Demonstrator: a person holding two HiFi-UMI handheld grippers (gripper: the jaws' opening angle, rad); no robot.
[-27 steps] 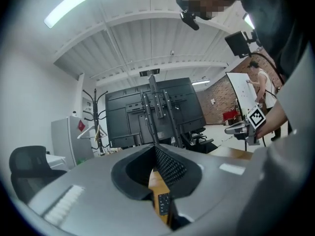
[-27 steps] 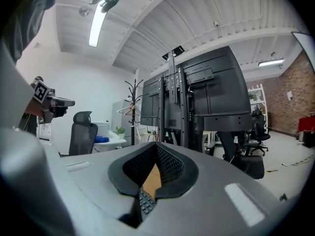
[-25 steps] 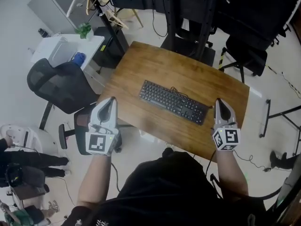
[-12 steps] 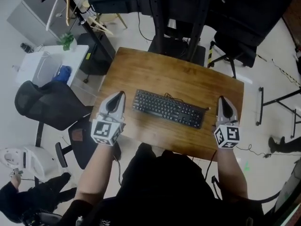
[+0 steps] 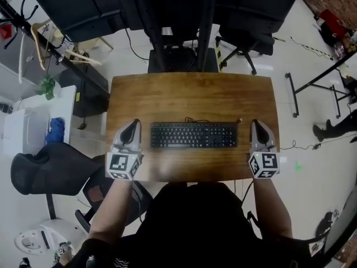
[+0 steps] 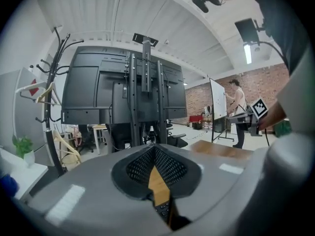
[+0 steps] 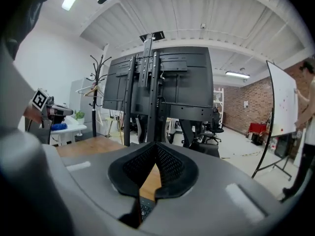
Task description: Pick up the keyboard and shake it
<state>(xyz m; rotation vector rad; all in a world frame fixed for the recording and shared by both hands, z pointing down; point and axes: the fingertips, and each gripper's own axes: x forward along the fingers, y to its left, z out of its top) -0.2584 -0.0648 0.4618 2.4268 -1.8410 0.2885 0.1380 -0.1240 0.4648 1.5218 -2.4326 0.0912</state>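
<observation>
Head view: keyboard (image 5: 193, 134) lies flat on the wooden counter (image 5: 189, 91), near its front edge, not lifted. Left tool (image 5: 132, 126) sits just beside the keyboard's left end and right tool (image 5: 256, 126) just beside its right end; neither looks to be touching it. The left gripper view and right gripper view show both pairs of jaws pressed together with nothing between them. Judged progress: tools flank the keyboard, no grasp made. Still to do: open the jaws, grip both ends, lift, shake.
</observation>
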